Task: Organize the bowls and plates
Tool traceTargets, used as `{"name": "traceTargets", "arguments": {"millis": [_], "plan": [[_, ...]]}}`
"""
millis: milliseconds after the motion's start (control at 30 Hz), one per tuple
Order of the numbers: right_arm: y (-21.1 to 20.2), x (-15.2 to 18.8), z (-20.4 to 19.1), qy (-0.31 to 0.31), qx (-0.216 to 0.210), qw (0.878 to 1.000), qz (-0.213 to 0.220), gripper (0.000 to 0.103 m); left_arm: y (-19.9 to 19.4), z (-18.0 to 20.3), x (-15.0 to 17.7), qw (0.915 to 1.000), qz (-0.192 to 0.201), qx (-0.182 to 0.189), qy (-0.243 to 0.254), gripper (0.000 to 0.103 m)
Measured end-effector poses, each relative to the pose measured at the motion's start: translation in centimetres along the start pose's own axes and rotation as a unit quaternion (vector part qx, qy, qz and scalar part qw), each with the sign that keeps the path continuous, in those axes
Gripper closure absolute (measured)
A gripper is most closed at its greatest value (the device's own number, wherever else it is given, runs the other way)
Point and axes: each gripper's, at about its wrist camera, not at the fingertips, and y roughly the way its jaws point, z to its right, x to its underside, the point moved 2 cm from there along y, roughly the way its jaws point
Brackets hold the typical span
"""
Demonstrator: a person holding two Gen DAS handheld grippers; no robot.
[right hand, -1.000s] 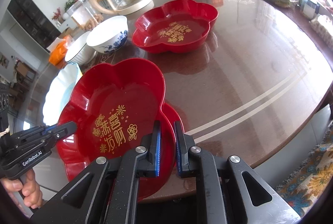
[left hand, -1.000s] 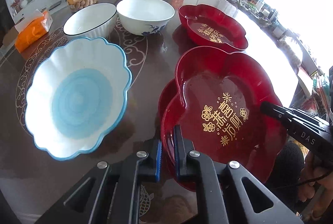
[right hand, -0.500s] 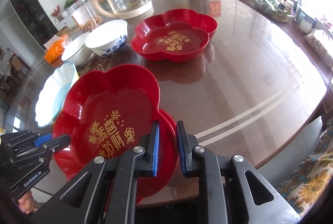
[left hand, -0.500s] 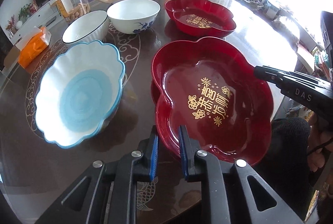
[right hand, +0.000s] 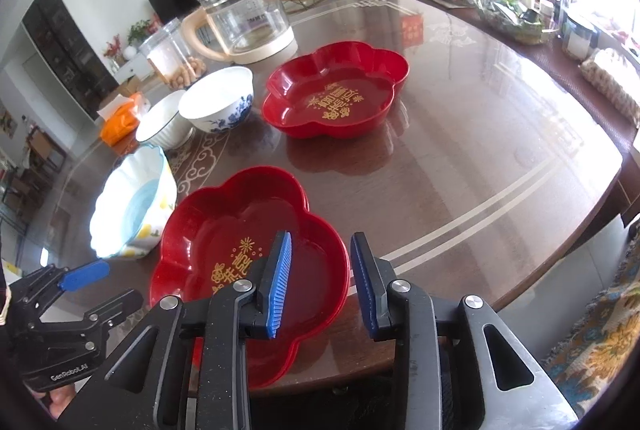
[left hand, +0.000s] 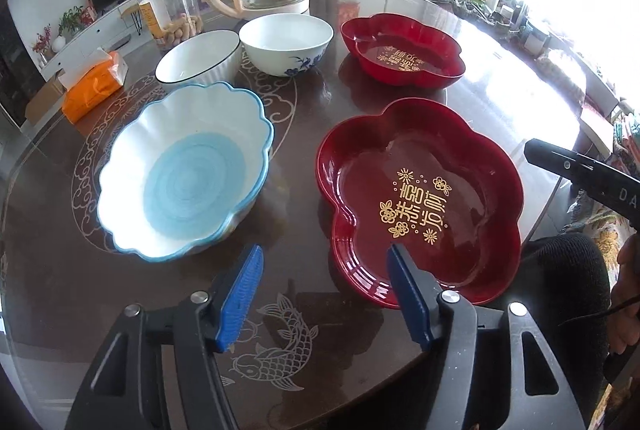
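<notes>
A: Where's the near red plate [left hand: 420, 206]?

B: On the table [left hand: 304, 134], by its front edge. My left gripper [left hand: 326, 296] is opening, nothing btwn pads. Right gripper [right hand: 320, 284] is opening too, plate rim below, untouched.

A: Anything hidden?

B: Plate's near edge, behind my right fingers [right hand: 276, 282].

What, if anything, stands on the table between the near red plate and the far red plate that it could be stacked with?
Nothing visible does. Between the near red plate and the far red plate lies only bare table. The blue-flowered bowl and the scalloped blue bowl stand off to the left of that path.
</notes>
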Motion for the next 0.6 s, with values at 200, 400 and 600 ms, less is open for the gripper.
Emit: {"name": "traceTargets", "arguments": {"millis": [200, 400, 600], "plan": [[-2.9, 3.1, 0.6, 0.037, -0.025, 0.999, 0.023, 0.051, 1.7, 1.0, 2.1, 0.9975, -0.032, 0.059, -0.023, 0.032], [-4.9, 4.9, 1.5, 0.054, -0.010, 0.997, 0.051, 0.048, 2.8, 3.0, 1.6, 0.9913, -0.026, 0.117, -0.055, 0.021], [-5.0, 4.6, 3.6, 0.091, -0.002, 0.994, 0.064, 0.048, 3.5, 6.4, -0.8, 0.9809, -0.009, 0.186, -0.057, 0.021]]}}
